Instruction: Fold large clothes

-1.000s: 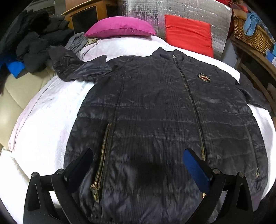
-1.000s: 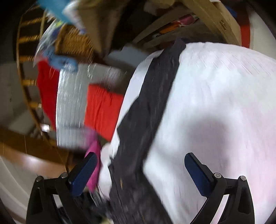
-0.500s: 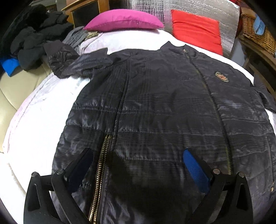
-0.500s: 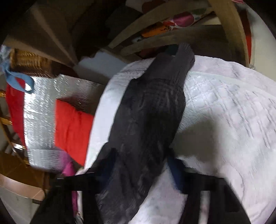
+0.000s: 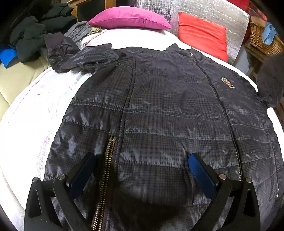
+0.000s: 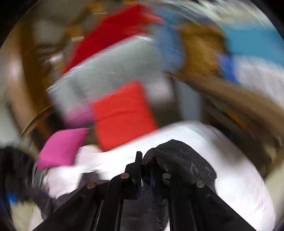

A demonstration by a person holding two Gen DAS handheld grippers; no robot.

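Note:
A dark quilted jacket [image 5: 159,110] lies face up on the white bed cover [image 5: 32,113], zipped, with a crest badge [image 5: 228,82] on its chest. Its one sleeve [image 5: 74,56] is bunched at the upper left. My left gripper [image 5: 142,165] hovers open over the jacket's lower hem, beside the pocket zipper [image 5: 106,168]. In the blurred right wrist view my right gripper [image 6: 144,167] is shut on a fold of the jacket's other sleeve [image 6: 179,160], lifted above the bed. That raised sleeve [image 5: 271,80] also shows at the right edge of the left wrist view.
A magenta pillow [image 5: 129,18] and a red cushion [image 5: 202,38] against a silver foil sheet [image 5: 204,10] sit at the bed's head. Dark clothes [image 5: 35,35] are piled at the far left. A wicker basket [image 5: 262,40] stands on a wooden frame at the right.
My right gripper closed on the sleeve lying on the bed and swung up with it, rolling as it rose. The left gripper came slightly lower over the jacket's hem.

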